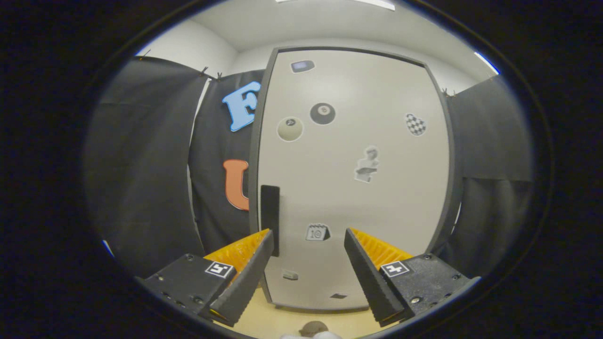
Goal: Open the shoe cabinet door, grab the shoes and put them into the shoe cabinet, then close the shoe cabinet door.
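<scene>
A: What can't you make out around the shoe cabinet door (353, 179)?

B: The door is shut, so whatever lies behind it is hidden. The dark handle (270, 219) at the door's left edge has its lower end covered by the tip of the gripper's (308, 240) left finger (245, 278).

A: And the stickers on the door?

B: The two lowest ones, near the door's bottom edge, are too small to tell what they depict.

A: Anything below the door?

B: A brownish rounded thing (314, 328) and something white beside it, both cut off at the bottom; I cannot tell what they are.
</scene>
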